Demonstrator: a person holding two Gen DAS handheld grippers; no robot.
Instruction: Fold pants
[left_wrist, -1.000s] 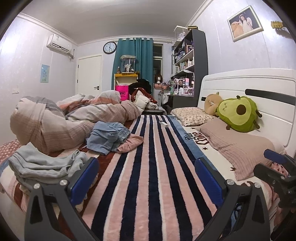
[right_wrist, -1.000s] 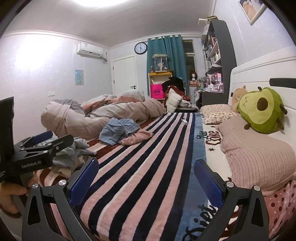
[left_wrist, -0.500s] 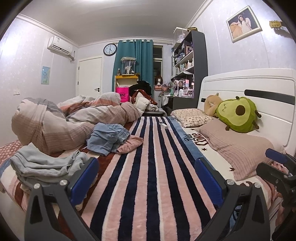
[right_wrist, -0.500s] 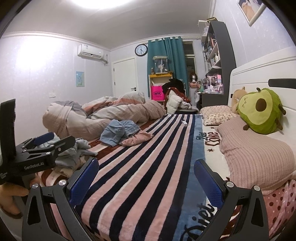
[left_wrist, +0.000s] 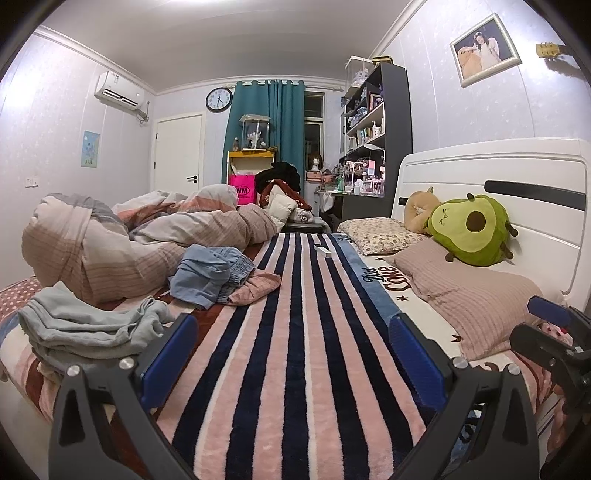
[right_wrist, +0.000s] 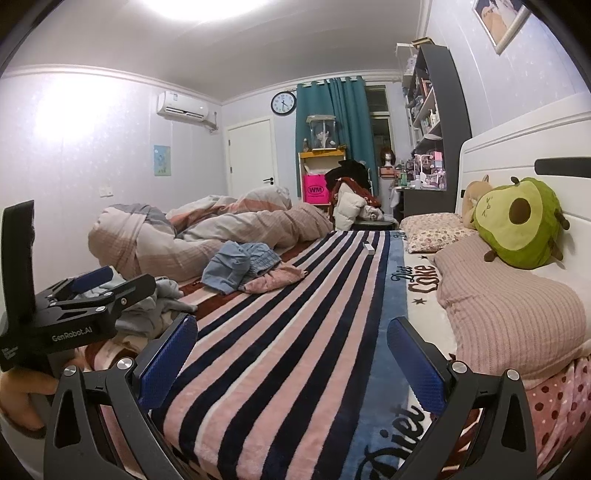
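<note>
Striped blanket (left_wrist: 295, 350) lies bare under 2 wide-open, empty grippers, left gripper (left_wrist: 295, 354) and right gripper (right_wrist: 295, 354), so reaching the heaped pants (left_wrist: 210, 273) risks snagging neighbouring clothes (left_wrist: 85, 328).

Blanket (left_wrist: 295, 369) showing pink, navy and white stripes. Pants (left_wrist: 210, 273) looking light blue, a pink garment (left_wrist: 255, 290) beside them. Curtain (left_wrist: 284, 122) showing teal. Plush avocado (left_wrist: 472, 230) looking green. Gripper pads (left_wrist: 168, 360) showing blue.
</note>
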